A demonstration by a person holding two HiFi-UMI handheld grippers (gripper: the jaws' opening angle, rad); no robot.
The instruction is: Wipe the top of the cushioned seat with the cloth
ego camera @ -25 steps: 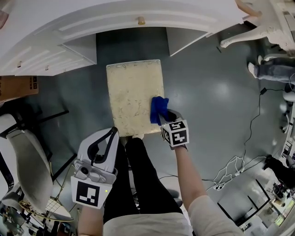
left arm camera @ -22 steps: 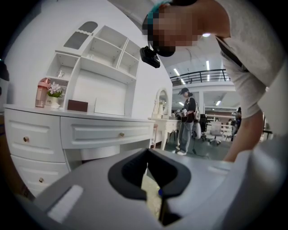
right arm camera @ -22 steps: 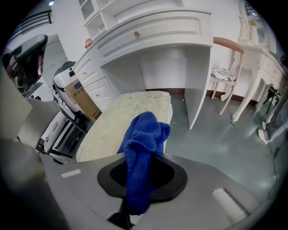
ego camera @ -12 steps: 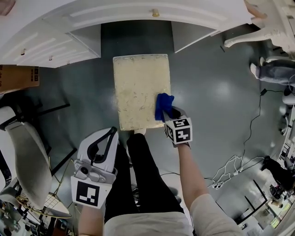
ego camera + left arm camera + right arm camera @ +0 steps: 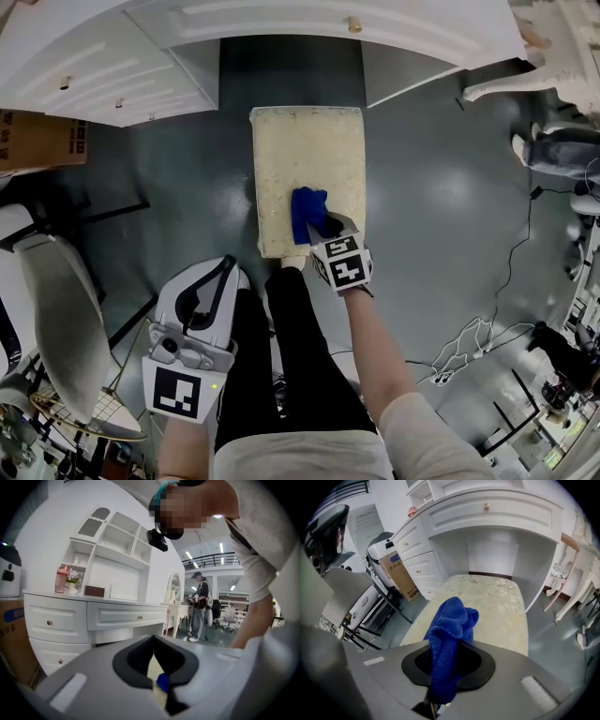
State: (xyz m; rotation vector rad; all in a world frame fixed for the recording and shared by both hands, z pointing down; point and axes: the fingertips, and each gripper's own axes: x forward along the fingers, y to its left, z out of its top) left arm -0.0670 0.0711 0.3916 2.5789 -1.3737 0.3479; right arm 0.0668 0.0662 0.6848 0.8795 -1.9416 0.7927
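The cushioned seat is a cream rectangular pad on the floor in front of the white dresser; it also fills the right gripper view. A blue cloth lies bunched on the near middle of the seat top. My right gripper is shut on the cloth, which sticks up out of its jaws. My left gripper hangs low at the left beside the person's leg, off the seat, jaws together with nothing in them.
The white dresser rings the far side of the seat. A cardboard box and a chair stand at left. Cables lie on the grey floor at right. Another person's legs are at far right.
The right gripper has dragged the blue cloth leftward, from the seat's right edge to its near middle. The left gripper has stayed put.
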